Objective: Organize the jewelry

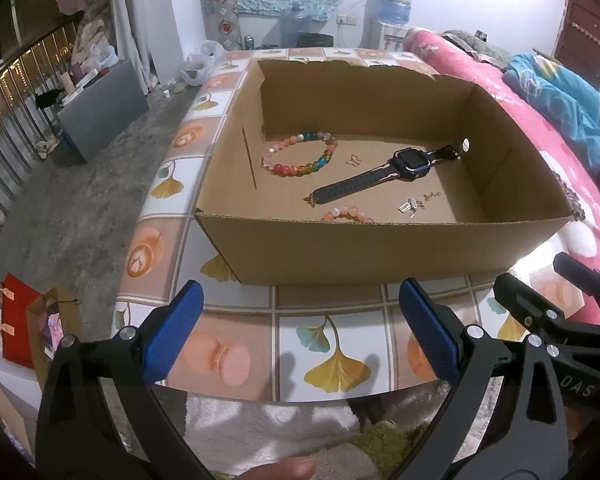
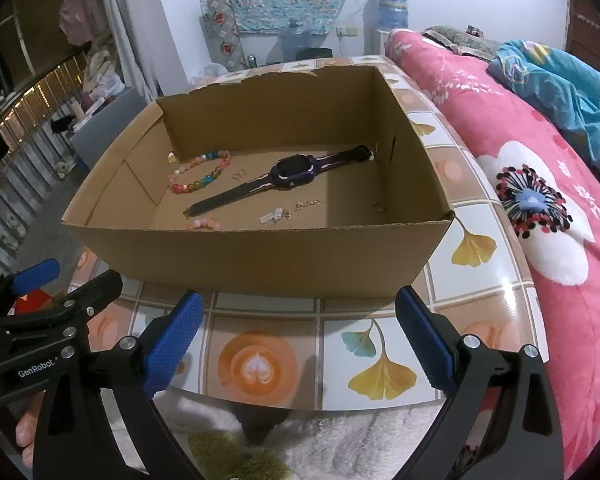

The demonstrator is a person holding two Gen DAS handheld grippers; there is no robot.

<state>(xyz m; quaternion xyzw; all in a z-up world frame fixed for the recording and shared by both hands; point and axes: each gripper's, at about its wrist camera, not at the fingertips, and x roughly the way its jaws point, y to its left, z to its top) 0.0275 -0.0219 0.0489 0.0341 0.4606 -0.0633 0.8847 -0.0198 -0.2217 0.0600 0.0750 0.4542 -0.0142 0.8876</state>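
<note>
An open cardboard box (image 1: 380, 248) (image 2: 260, 256) stands on the tiled table. Inside lie a multicoloured bead bracelet (image 1: 300, 154) (image 2: 200, 172), a dark smartwatch (image 1: 388, 172) (image 2: 280, 184), a pink bead bracelet (image 1: 348, 214) (image 2: 204, 223) by the near wall, a small pair of earrings (image 1: 354, 160) (image 2: 239, 175), and small silver and gold pieces (image 1: 414, 205) (image 2: 278, 214). My left gripper (image 1: 300, 332) is open and empty in front of the box. My right gripper (image 2: 298, 334) is open and empty too, beside the left one.
The table (image 1: 332, 360) (image 2: 380, 360) has a tile pattern of leaves and coffee cups. A pink flowered quilt (image 2: 540, 200) (image 1: 520, 120) lies to the right. Bags (image 1: 20, 328) stand on the floor at left. A fluffy rug (image 2: 340, 440) lies below the table edge.
</note>
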